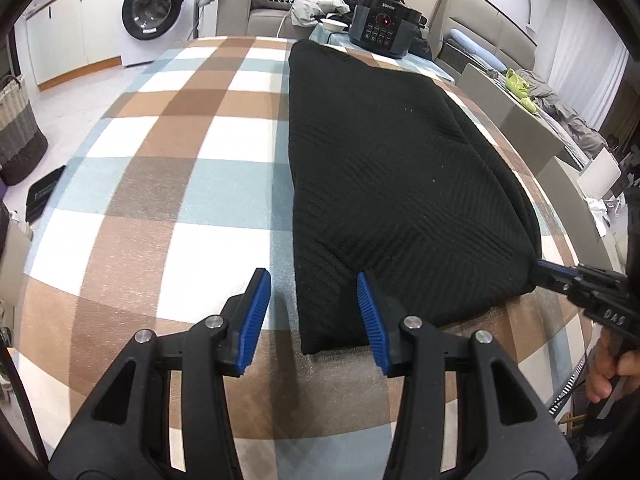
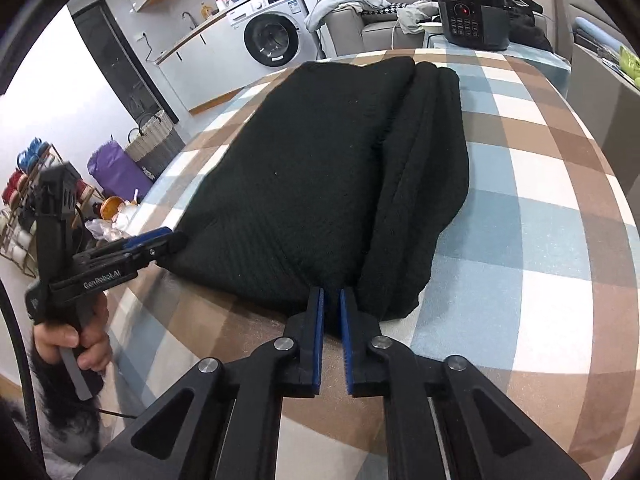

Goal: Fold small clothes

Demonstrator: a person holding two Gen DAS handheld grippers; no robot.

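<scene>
My left gripper [image 1: 312,316] sits loose with its jaws spread over the near left corner of the black sweater [image 1: 392,184], not pinching anything. The sweater's folded lengthwise on the checked bench [image 1: 168,184]. My right gripper [image 2: 331,338] is nearly clenched at the sweater's near edge; can't tell if it's got fabric.

A folded garment [image 1: 392,184] lies lengthwise on the checked tablecloth [image 1: 180,184]. Behind it stands a cooker [image 1: 382,24]; farther back, a washing machine [image 1: 154,10] and, apparently, a sofa [image 1: 256,12]. A basket [image 1: 16,128] stands on the floor left of the table.
</scene>
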